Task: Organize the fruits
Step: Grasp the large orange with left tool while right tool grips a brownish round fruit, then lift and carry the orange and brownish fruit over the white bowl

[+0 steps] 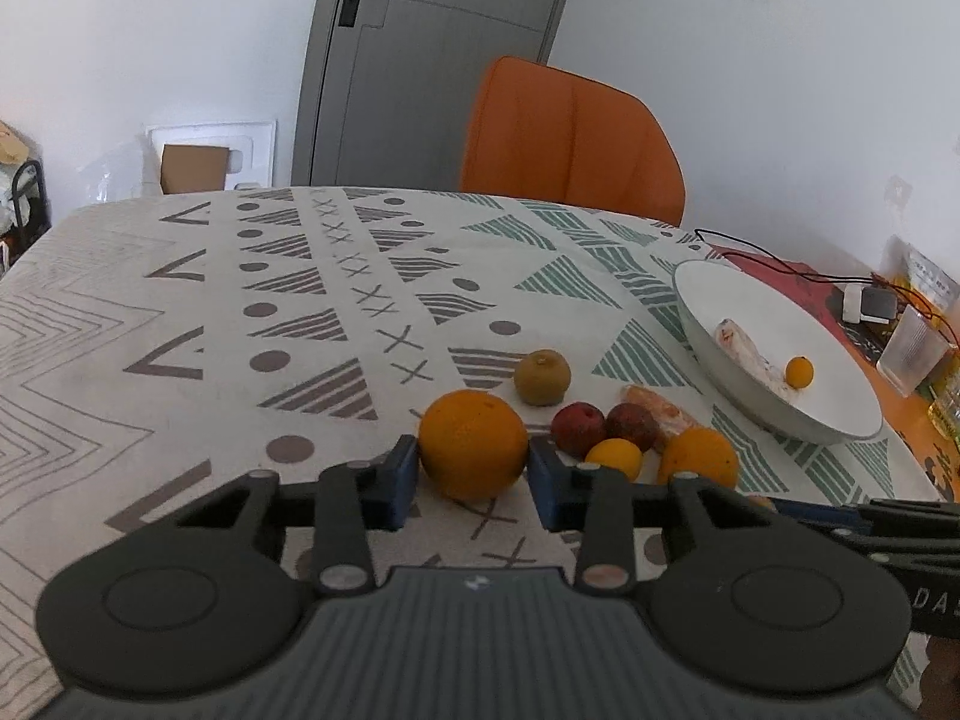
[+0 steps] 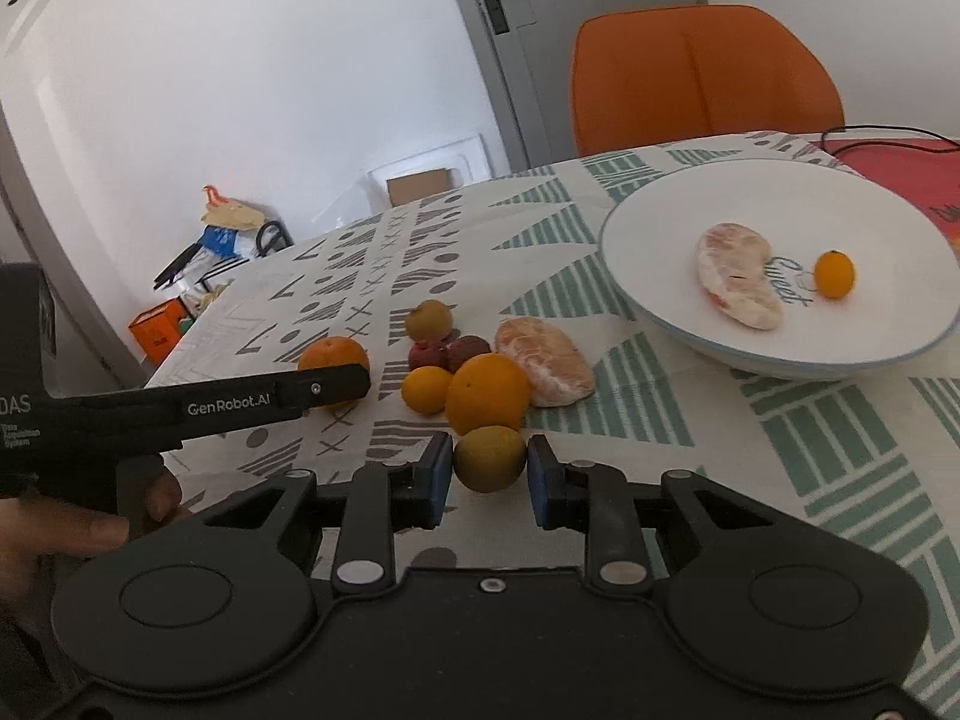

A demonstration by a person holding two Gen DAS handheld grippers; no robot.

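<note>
The left gripper (image 1: 471, 474) had its blue pads pressed against both sides of a large orange (image 1: 473, 444) that sat on the tabletop (image 1: 180, 312), the jaws closed to the width of the fruit. The right gripper (image 2: 489, 480) had its jaws drawn in narrow around a greenish-yellow fruit (image 2: 489, 459), pads touching its flanks, also low on the cloth.

Just beyond lay the rest of the pile: a second orange (image 2: 487, 391), a small yellow citrus (image 2: 426, 390), two dark red fruits (image 2: 447, 351), a brownish round fruit (image 2: 429, 319) and a peeled citrus segment (image 2: 546, 369). Farther right stood a white bowl (image 2: 660, 324) holding another peeled segment (image 2: 741, 276) and a tiny orange fruit (image 2: 834, 273).

The left gripper's side read "GenRobot.AI". The bowl's floor bore script, seemingly "Sweet", partly covered by the segment. An orange chair (image 1: 570, 138) stood behind. The items at the far right edge were too blurred to name.
</note>
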